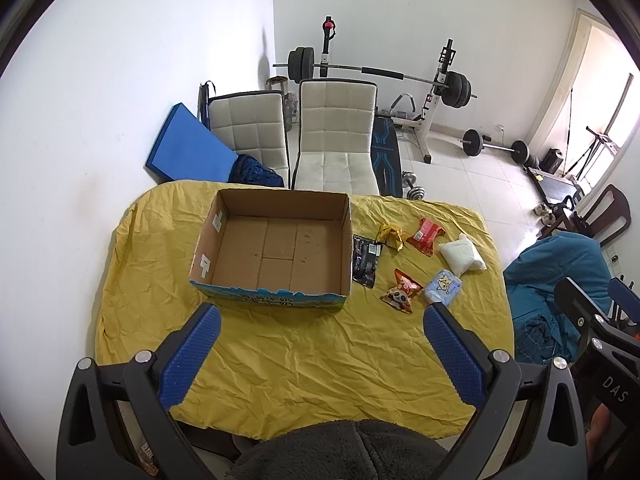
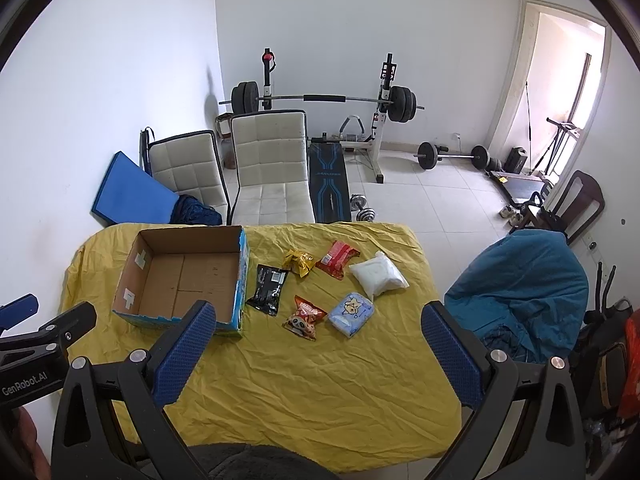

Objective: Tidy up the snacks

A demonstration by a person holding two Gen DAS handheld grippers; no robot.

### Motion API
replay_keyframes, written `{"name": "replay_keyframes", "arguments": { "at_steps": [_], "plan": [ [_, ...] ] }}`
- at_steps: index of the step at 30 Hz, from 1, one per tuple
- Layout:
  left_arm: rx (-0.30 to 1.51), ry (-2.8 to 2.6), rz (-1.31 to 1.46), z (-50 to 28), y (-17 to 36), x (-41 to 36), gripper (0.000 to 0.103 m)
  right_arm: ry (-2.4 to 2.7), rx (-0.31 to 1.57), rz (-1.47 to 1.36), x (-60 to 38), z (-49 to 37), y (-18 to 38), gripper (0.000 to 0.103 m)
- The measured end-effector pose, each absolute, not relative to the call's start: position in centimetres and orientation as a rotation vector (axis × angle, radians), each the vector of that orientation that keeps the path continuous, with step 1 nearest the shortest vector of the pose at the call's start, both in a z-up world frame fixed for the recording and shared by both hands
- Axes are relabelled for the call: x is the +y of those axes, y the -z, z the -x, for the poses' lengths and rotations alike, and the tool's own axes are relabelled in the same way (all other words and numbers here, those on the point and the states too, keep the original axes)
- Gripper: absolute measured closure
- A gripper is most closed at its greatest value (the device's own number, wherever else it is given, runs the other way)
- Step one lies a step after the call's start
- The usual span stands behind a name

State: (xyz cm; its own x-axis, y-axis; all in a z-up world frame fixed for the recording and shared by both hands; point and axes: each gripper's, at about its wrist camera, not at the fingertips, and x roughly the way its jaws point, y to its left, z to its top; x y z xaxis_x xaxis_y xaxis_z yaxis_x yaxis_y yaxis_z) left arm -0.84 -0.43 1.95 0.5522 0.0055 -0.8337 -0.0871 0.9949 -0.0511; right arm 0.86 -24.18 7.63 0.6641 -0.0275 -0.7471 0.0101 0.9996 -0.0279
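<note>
A wrinkled, matt yellow cloth (image 1: 304,344) is seen covering the table. The box (image 1: 276,248) is of plain brown corrugated cardboard inside, with glossy blue print outside. Shiny crinkled foil or plastic is noted on the snack packets (image 2: 304,316); the white pouch (image 2: 378,276) looks soft and matt. Finger pads (image 1: 192,356) are of blue, finely textured rubber on matt black plastic.

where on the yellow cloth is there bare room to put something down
The widest bare patch is the near half of the yellow cloth, between the cardboard box and the table's near edge. The box floor is empty too. It is crowded right of the box, from the black packet across to the white pouch and light blue packet.
</note>
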Motion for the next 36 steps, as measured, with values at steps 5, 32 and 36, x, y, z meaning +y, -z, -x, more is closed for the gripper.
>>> {"name": "replay_keyframes", "arguments": {
  "at_steps": [5, 32, 36],
  "plan": [
    [0.983, -0.056, 0.088, 0.9, -1.9, -0.5, 0.000, 0.018, 0.845, 0.021, -24.2, -1.0, -7.5, 0.000],
    [0.979, -0.060, 0.088, -0.1, -2.4, -0.7, 0.000, 0.017, 0.847, 0.017, -25.0, -1.9, -7.5, 0.000],
    [0.986, -0.058, 0.089, -0.3, -2.0, -0.9, 0.000, 0.017, 0.848, 0.013, -25.2, -2.0, -7.2, 0.000]
  ]
}}
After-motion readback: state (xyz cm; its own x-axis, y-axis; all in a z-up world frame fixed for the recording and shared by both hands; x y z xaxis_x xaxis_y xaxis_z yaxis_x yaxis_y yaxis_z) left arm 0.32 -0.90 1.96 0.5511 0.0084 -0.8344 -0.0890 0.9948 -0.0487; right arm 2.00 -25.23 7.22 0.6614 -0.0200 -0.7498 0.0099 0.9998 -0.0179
